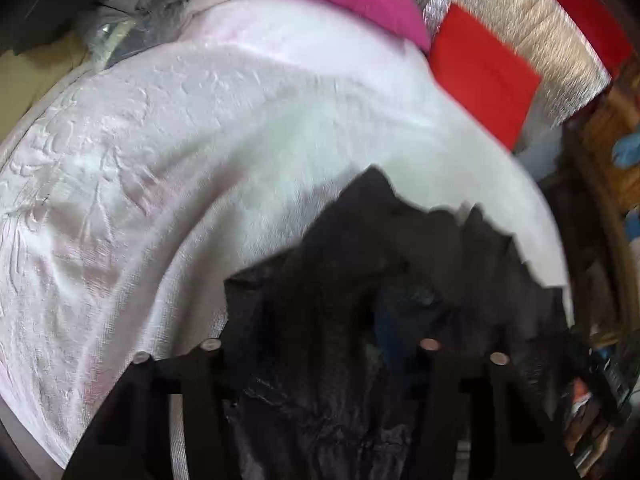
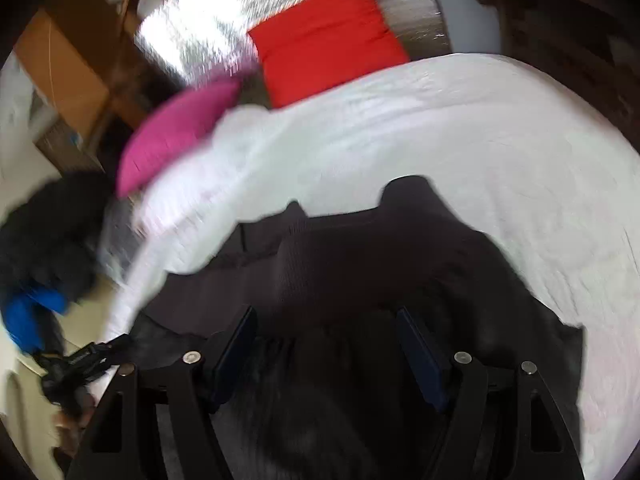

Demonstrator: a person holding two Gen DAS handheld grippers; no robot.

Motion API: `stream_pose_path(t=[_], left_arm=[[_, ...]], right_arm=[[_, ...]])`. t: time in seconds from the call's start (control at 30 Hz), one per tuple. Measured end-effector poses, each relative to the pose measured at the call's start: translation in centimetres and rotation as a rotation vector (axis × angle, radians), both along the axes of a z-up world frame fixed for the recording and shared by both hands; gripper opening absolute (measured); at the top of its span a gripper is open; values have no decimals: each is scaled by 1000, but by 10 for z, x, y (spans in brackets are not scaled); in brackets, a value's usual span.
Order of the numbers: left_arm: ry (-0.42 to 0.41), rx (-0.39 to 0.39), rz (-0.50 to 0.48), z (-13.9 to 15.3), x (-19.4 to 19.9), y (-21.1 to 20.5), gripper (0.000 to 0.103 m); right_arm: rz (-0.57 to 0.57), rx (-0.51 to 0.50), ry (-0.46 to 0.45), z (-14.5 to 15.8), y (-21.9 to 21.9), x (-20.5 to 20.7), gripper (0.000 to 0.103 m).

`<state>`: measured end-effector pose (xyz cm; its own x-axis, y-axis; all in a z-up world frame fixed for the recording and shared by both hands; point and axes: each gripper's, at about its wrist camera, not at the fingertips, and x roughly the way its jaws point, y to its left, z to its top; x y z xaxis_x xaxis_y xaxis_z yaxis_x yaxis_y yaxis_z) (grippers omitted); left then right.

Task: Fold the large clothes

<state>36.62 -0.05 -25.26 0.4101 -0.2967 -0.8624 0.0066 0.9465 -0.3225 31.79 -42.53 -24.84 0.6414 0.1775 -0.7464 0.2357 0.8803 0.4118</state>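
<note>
Right at the bottom of both views, a big dark garment (image 2: 360, 264) lies bunched on the bed (image 1: 120, 200).

In the right wrist view, the right gripper (image 2: 326, 344) has its fingers (image 2: 236, 344) open. They are spread over the cloth and do not pinch it.

In the left wrist view, cloth covers the left gripper (image 1: 320, 344). I cannot tell if it is gripping.

The dark garment (image 1: 360, 280) is at about 6 o'clock on the white cover. It looks crumpled, with no neat fold yet. So I think the folding has only just begun. Smoothing and folding are left.

Farther away, at about 12 o'clock, sit a pink pillow (image 2: 180, 132) and a red cushion (image 2: 328, 36).
</note>
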Motion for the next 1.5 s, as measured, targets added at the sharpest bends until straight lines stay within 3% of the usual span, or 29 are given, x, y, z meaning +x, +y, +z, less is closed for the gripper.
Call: stream_pose_path(t=[0.07, 0.2, 0.23, 0.27, 0.3, 0.4, 0.5, 0.67, 0.73, 0.8, 0.87, 0.93, 1.0, 1.03, 1.13, 1.17, 1.2, 1.27, 1.37, 1.5], left_arm=[[-16, 36, -13, -4, -1, -4, 51], [2, -11, 0, -9, 6, 1, 52], [11, -24, -1, -12, 8, 4, 52], [18, -38, 4, -15, 11, 6, 52], [16, -57, 15, -14, 11, 8, 43], [-45, -108, 10, -3, 11, 6, 20], [-113, -103, -3, 9, 9, -1, 14], [-189, -146, 32, 22, 19, -1, 13], [-184, -106, 44, 18, 26, -6, 13], [-121, -55, 58, 2, 34, -10, 19], [-52, -35, 71, -12, 38, -10, 28], [-33, -45, 80, -14, 37, -6, 32], [-28, -35, 90, -7, 34, 0, 53], [-30, -37, 93, -4, 31, 3, 57], [-53, -54, 96, 5, 19, 13, 62], [-61, -45, 91, 9, 15, 16, 62], [-70, -32, 85, 12, 10, 19, 62], [-87, -13, 79, 17, 1, 21, 62], [-103, -5, 47, 22, -20, 27, 65], [-117, 1, 13, 25, -45, 34, 66]], right_arm=[[25, -76, 80, -12, 15, 18, 80], [73, -282, 138, -28, 42, 36, 79], [71, -293, 144, -28, 45, 37, 73], [61, -289, 145, -28, 45, 38, 57], [68, -287, 145, -27, 46, 40, 33], [79, -320, 116, -20, 50, 40, 18], [57, -322, 82, -12, 50, 42, 16], [-9, -263, -5, 7, 38, 49, 16], [-28, -240, -1, 1, 30, 57, 16], [-33, -229, 14, -15, 25, 65, 16], [-22, -155, 38, -33, 20, 73, 19], [-23, -87, 14, -25, 12, 69, 21], [-19, 16, 12, -15, -2, 58, 21], [-25, 52, 8, -13, -7, 54, 21], [-60, 119, -23, -1, -25, 21, 27], [-76, 122, -38, 3, -30, 9, 35], [-95, 122, -56, 8, -36, -6, 59], [-142, 122, -82, 11, -47, -31, 88], [-197, 117, -138, 15, -61, -75, 88], [-211, 93, -139, 14, -65, -120, 87]])
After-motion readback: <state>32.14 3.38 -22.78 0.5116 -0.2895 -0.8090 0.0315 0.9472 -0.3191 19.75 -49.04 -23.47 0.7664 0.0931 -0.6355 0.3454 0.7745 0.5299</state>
